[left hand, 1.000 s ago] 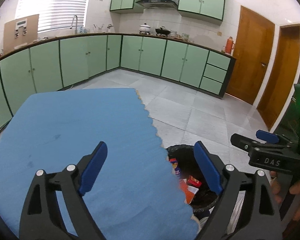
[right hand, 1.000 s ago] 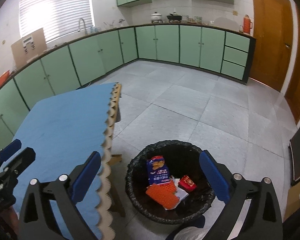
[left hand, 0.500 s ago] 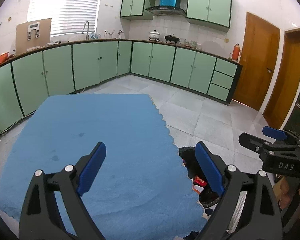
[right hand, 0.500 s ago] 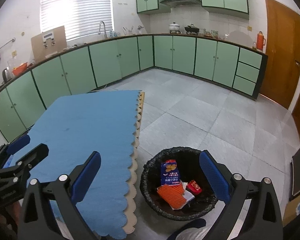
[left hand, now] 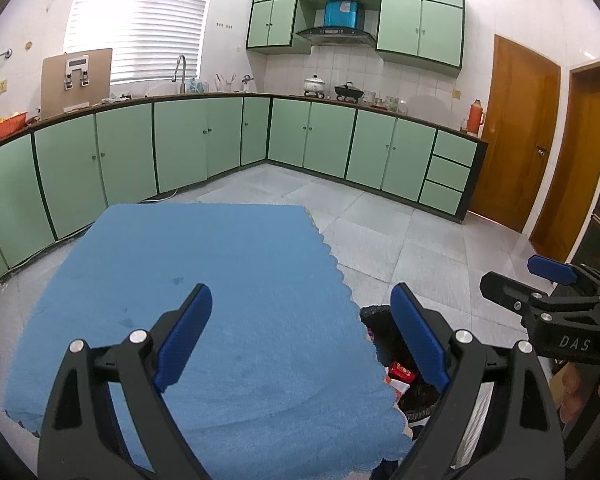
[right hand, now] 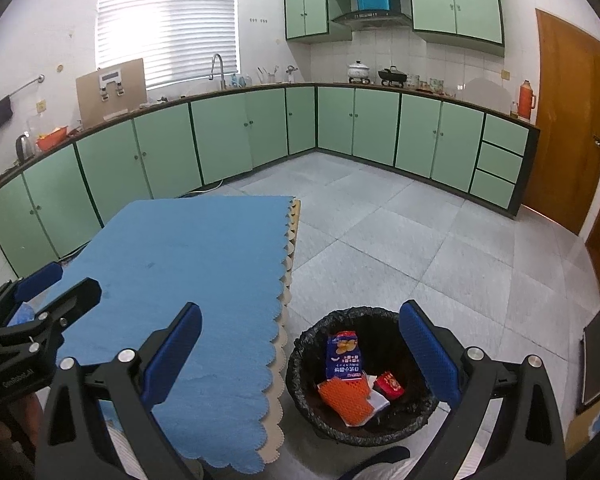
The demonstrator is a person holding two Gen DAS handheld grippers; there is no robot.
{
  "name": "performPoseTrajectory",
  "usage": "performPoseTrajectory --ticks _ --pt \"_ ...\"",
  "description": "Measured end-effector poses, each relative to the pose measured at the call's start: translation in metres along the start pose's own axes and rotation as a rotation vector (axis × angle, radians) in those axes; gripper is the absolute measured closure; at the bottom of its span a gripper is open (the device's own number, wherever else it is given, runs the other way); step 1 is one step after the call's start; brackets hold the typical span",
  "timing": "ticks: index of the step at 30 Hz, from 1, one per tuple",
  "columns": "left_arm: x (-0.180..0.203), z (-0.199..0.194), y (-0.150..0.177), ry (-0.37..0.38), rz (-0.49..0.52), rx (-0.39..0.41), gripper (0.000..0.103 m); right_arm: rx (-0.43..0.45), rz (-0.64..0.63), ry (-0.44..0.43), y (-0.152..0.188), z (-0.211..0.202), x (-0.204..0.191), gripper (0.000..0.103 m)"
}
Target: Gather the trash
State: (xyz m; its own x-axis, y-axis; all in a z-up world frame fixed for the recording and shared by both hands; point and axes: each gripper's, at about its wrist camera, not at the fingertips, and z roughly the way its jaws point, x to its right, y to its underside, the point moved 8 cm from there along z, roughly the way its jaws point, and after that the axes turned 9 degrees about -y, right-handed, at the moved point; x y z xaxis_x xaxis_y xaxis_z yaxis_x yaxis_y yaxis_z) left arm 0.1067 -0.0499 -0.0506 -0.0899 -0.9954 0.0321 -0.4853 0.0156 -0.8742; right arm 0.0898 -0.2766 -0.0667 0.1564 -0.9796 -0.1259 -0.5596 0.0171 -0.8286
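The left gripper (left hand: 300, 336) hangs over the blue cloth (left hand: 204, 304) that covers the tabletop, its fingers (left hand: 184, 334) spread wide with nothing between them. No trash shows on the cloth in either view.

Just right of the tabletop, on the floor, stands the bin (right hand: 380, 316) with a black liner. The trash lies inside it: a blue snack bag (right hand: 343, 356) propped against the back wall, an orange netted piece (right hand: 346, 400) in front of it, a white scrap (right hand: 378, 400) beside that, and a small red packet (right hand: 390, 385) to the right. The right gripper (right hand: 300, 356) hovers above the bin, fingers released and empty.

By the look of it, all of this is light and limp. The snack bag is likely slick film that would crumple and slide, so a pinch on its top edge or a folded corner would hold best. The orange piece looks soft and springy; its mesh should give the pads purchase almost anywhere. The red packet is small and flat, best taken across an edge. Nothing here seems fragile.
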Motion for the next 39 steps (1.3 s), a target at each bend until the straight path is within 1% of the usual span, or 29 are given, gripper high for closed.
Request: performPoseTrajectory --ticks 14,19,39 --pt "0.0055 -0.0065 -0.0012 -0.007 0.018 0.019 0.015 0.015 0.009 -0.006 0.0033 -0.0040 0.0023 0.006" --pt "0.0062 -0.0047 -0.0011 -0.005 0.024 0.013 0.015 0.017 0.009 -0.007 0.0031 -0.0051 0.0015 0.006" --pt "-0.0003 -0.0057 -0.0027 -0.010 0.007 0.015 0.015 0.009 0.000 -0.012 0.0040 -0.0025 0.0000 0.006"
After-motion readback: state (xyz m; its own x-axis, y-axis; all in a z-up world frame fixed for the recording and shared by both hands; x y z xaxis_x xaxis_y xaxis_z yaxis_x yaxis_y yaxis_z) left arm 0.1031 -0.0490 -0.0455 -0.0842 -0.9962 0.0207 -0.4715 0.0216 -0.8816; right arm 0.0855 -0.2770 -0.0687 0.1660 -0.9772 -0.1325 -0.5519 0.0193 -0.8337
